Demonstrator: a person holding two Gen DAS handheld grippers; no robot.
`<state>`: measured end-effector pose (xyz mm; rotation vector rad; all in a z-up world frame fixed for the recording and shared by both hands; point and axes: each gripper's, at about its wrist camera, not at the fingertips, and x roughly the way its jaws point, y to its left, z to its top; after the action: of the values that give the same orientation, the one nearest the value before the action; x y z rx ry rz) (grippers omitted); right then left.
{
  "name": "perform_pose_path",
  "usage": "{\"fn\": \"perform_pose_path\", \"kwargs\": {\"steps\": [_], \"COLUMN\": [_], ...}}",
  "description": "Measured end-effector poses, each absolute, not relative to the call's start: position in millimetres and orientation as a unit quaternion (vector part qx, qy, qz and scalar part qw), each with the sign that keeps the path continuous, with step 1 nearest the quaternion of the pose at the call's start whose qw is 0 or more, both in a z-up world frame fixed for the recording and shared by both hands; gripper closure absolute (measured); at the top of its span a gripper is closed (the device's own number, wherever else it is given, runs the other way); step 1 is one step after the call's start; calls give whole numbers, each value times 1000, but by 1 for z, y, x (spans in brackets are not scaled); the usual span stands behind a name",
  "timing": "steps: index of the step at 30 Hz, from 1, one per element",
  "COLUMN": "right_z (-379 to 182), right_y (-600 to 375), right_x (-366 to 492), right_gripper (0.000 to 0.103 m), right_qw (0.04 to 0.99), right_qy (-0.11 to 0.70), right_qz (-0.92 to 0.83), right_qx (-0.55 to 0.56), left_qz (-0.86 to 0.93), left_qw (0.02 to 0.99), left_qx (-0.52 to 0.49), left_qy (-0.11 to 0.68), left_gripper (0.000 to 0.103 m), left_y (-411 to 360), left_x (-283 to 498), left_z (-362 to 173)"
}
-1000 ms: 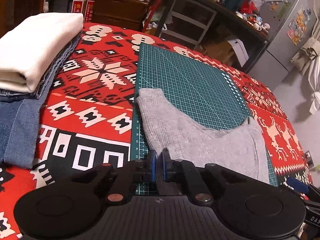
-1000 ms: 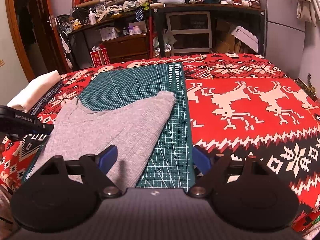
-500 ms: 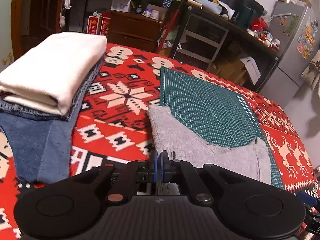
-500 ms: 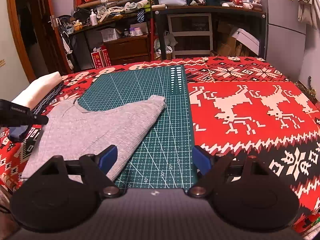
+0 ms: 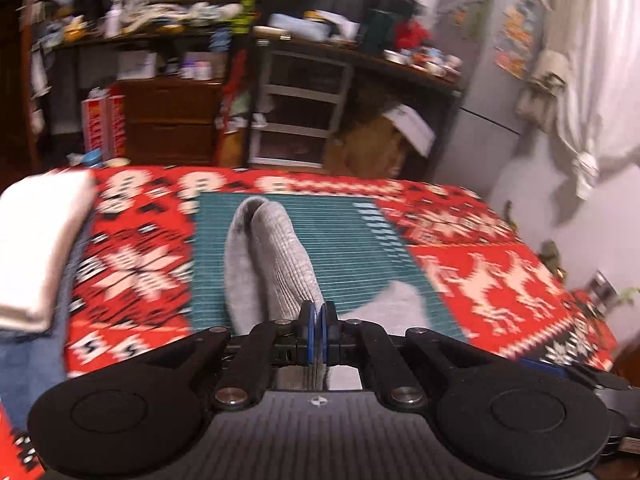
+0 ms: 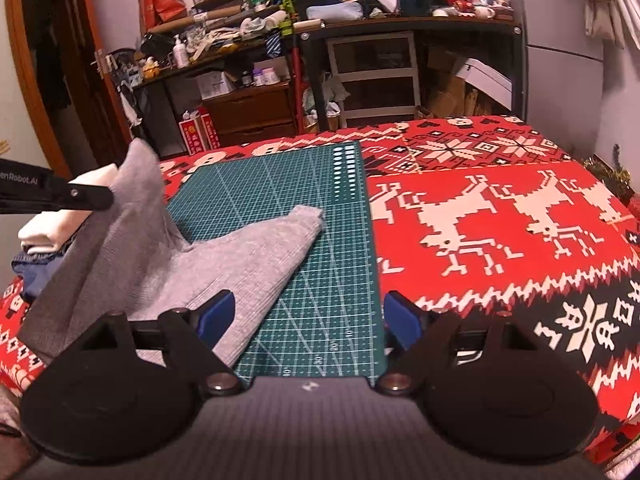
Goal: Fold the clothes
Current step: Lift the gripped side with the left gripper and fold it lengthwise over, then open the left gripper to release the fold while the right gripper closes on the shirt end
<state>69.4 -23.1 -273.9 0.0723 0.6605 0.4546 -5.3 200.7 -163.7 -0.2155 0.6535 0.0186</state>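
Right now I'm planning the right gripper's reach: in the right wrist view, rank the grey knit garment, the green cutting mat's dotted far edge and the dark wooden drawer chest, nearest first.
From the right gripper:
1. Grey knit garment, just ahead, left.
2. Green cutting mat's dotted far edge, farther ahead on the table.
3. Dark wooden drawer chest, beyond the table, against the wall.

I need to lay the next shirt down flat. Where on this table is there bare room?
Most free is the red patterned cloth right of the cutting mat. The mat's far half and right strip are bare too. The left side is crowded: the grey garment, lifted by the left gripper, and the folded stack. The right gripper hangs open.
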Motion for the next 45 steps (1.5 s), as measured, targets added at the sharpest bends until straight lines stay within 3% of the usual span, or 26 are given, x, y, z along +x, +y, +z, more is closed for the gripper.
{"fn": "perform_pose_path", "kwargs": {"steps": [10,18,21,25,35,36,37,45], "right_z": [-280,-283,-285,-289,-317,-319,-321,-316], "right_y": [-48,-55,-57,-55,-32,-29,-27,-21], "right_x": [76,85,94,109,167,171,174,181], "right_gripper": [19,20,31,57,56,65,96,98], "right_qw": [923,904,884,854,799,796,793,812], "right_qy": [321,332,347,371,431,434,437,422], "right_qz": [204,237,259,282,284,285,286,279], "right_qx": [66,128,175,231,309,311,313,291], "left_qz": [-46,-62,-86,-107,-109,-110,-112,-129], "left_qw": [918,907,903,900,893,892,890,890], "left_qx": [-99,-169,-205,-235,-220,-221,-221,-193], "left_qy": [381,380,368,352,376,380,383,393], "left_gripper": [99,98,94,89,93,93,93,93], "left_y": [120,134,146,163,190,191,192,183], "left_x": [44,38,24,-2,-30,-32,-33,-27], "left_z": [-216,-227,-217,-204,-222,-225,-228,-233]}}
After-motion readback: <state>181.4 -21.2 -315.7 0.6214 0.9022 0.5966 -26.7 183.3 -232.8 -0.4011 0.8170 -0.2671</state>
